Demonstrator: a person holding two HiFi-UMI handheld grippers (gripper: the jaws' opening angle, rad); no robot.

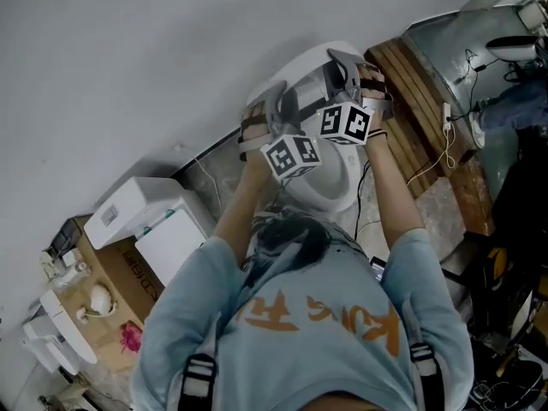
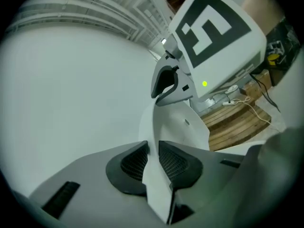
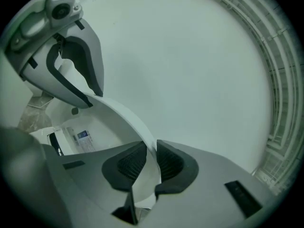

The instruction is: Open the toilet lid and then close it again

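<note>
The white toilet lid (image 1: pixel 301 68) is lifted off the bowl (image 1: pixel 336 188) and stands steeply against the wall side. Both grippers hold its rim. My left gripper (image 1: pixel 271 103) is at the left of the rim, and in the left gripper view its dark pads (image 2: pixel 134 163) clamp the thin white lid edge (image 2: pixel 176 123). My right gripper (image 1: pixel 340 65) is shut on the rim further right; the right gripper view shows its pads (image 3: pixel 171 163) pressed on the curved lid edge (image 3: pixel 124 114). Each gripper view also shows the other gripper clamped on the same lid.
A white box-like unit (image 1: pixel 141 212) and an open cardboard box (image 1: pixel 120 289) stand to the left of the toilet. A slatted wooden platform (image 1: pixel 421 118) with a white cable and power strip (image 1: pixel 445 122) lies to the right. The plain wall (image 1: pixel 128 58) is close behind the lid.
</note>
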